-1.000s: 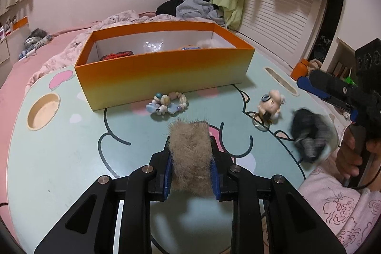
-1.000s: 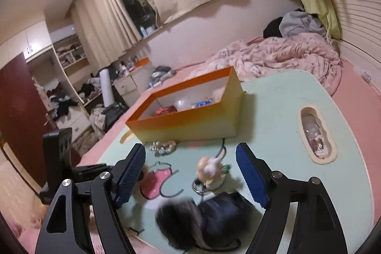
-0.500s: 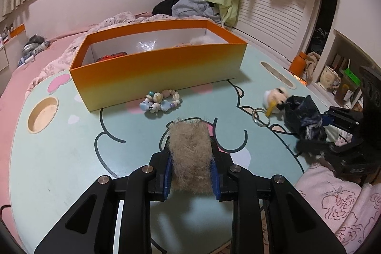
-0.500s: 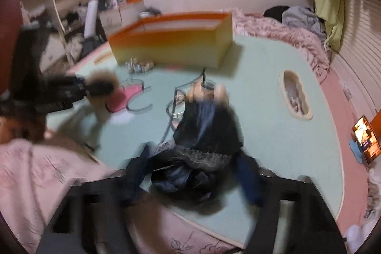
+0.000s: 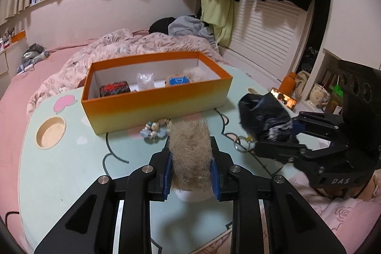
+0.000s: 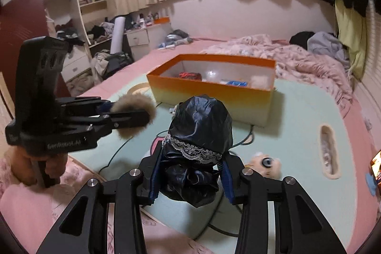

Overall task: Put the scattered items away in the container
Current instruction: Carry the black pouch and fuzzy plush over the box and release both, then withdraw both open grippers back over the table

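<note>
My left gripper [image 5: 190, 151] is shut on a beige furry pompom [image 5: 188, 139] and holds it above the mint table [image 5: 71, 158], short of the orange box [image 5: 154, 106]. The box holds several small items. My right gripper [image 6: 191, 158] has a black shiny bundle with lace trim [image 6: 202, 120] between its closing jaws, and the pads press on it. The bundle hangs clear of the table. In the left wrist view the black bundle [image 5: 262, 111] is at the right. A bead bracelet [image 5: 153, 130] lies in front of the box. A small plush keychain [image 6: 266, 163] lies on the table at the right.
The table has a round cup hole [image 5: 50, 132] at the left and an oblong slot [image 6: 328, 151] at the right. A rumpled pink blanket [image 6: 297, 56] lies behind the box. A lit phone [image 5: 284, 98] sits past the table's right edge. A hand [image 6: 31, 168] holds the left gripper's handle.
The right gripper has closed on the black bundle and lifted it off the table. The left gripper has risen a little with the pompom, so more of the box's inside shows.
</note>
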The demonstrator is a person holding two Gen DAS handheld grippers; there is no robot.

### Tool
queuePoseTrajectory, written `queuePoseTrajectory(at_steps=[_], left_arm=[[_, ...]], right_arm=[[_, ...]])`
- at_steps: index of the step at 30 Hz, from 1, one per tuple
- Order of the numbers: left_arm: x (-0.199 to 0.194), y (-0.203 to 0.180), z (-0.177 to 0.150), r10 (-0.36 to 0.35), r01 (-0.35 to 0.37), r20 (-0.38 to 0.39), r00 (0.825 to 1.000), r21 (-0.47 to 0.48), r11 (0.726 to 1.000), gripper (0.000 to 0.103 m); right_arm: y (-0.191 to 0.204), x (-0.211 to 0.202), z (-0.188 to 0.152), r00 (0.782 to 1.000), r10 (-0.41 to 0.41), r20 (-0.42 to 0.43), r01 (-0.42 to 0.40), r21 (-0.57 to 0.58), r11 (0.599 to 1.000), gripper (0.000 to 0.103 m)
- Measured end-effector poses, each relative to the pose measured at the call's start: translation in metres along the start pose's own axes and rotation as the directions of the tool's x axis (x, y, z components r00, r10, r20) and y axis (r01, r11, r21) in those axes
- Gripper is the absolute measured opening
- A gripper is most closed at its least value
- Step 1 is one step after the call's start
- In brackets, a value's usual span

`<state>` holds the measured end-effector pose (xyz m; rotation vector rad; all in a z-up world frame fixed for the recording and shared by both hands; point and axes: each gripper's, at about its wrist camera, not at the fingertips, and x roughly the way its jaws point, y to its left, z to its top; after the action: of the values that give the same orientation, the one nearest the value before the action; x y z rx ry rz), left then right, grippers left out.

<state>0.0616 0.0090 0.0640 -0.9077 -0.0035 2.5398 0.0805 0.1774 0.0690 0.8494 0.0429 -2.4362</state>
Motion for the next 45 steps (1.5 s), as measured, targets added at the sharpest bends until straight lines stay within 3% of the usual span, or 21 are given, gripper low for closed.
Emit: queuePoseTrajectory(at_steps=[3,9,12,18,22,24,25,27,29,31,35,40,42,45], left_arm=[[0.006,0.000,-0.003,-0.001,0.001,-0.015,1.000,-0.003,1.000,0.027],[0.007,0.002,0.015,0.005,-0.005,0.011,1.000,0.017,1.000,0.027],[0.014,0.011,0.039,0.002,-0.003,0.018,1.000,0.020,1.000,0.027],[0.045,0.032,0.094,0.078,-0.080,0.025,0.997,0.056,0.995,0.027],[0.088,0.058,0.118,0.066,-0.067,-0.077,0.995,-0.009,0.998,0.028],[0.107,0.068,0.121,0.093,-0.098,-0.115,0.989,-0.038,0.994,0.037],[0.112,0.071,0.121,0.114,-0.119,-0.111,0.987,-0.040,0.992,0.040],[0.113,0.074,0.121,0.156,-0.159,-0.069,0.985,-0.044,0.986,0.069],[0.107,0.076,0.118,0.181,-0.182,-0.028,0.983,-0.060,0.981,0.077],[0.103,0.077,0.116,0.160,-0.161,-0.022,0.987,-0.063,0.985,0.077],[0.088,0.077,0.113,0.156,-0.157,-0.032,0.987,-0.070,0.985,0.077],[0.054,0.062,0.104,0.141,-0.143,-0.044,0.989,-0.051,0.988,0.077],[0.041,0.053,0.094,0.150,-0.151,-0.046,0.988,-0.028,0.988,0.078],[0.027,0.037,0.060,0.170,-0.171,-0.071,0.983,0.003,0.985,0.080]], right_arm=[[-0.002,0.008,-0.001,0.999,0.012,-0.030,-0.011,0.022,1.000,0.040],[-0.015,0.012,0.024,1.000,0.016,-0.002,-0.016,0.063,0.998,0.040],[-0.020,0.018,0.050,1.000,-0.008,0.029,0.007,0.057,0.998,0.041],[-0.036,0.054,0.112,0.995,-0.093,0.034,0.091,0.053,0.994,0.041],[-0.046,0.088,0.135,0.992,-0.128,-0.012,0.129,0.047,0.991,0.044],[-0.052,0.104,0.140,0.990,-0.138,-0.038,0.140,0.050,0.989,0.046],[-0.054,0.109,0.140,0.989,-0.142,-0.045,0.144,0.056,0.988,0.055],[-0.061,0.115,0.139,0.987,-0.153,-0.044,0.156,0.080,0.985,0.064],[-0.064,0.112,0.136,0.988,-0.151,-0.023,0.153,0.106,0.983,0.068],[-0.064,0.107,0.132,0.989,-0.150,-0.006,0.150,0.123,0.981,0.074],[-0.065,0.091,0.127,0.987,-0.158,0.025,0.153,0.141,0.978,0.074],[-0.056,0.049,0.111,0.992,-0.099,0.080,0.082,0.199,0.977,0.074],[-0.043,0.029,0.097,0.991,-0.088,0.097,0.071,0.168,0.983,0.074],[-0.027,0.007,0.067,0.986,-0.133,0.096,0.123,0.099,0.987,0.077]])
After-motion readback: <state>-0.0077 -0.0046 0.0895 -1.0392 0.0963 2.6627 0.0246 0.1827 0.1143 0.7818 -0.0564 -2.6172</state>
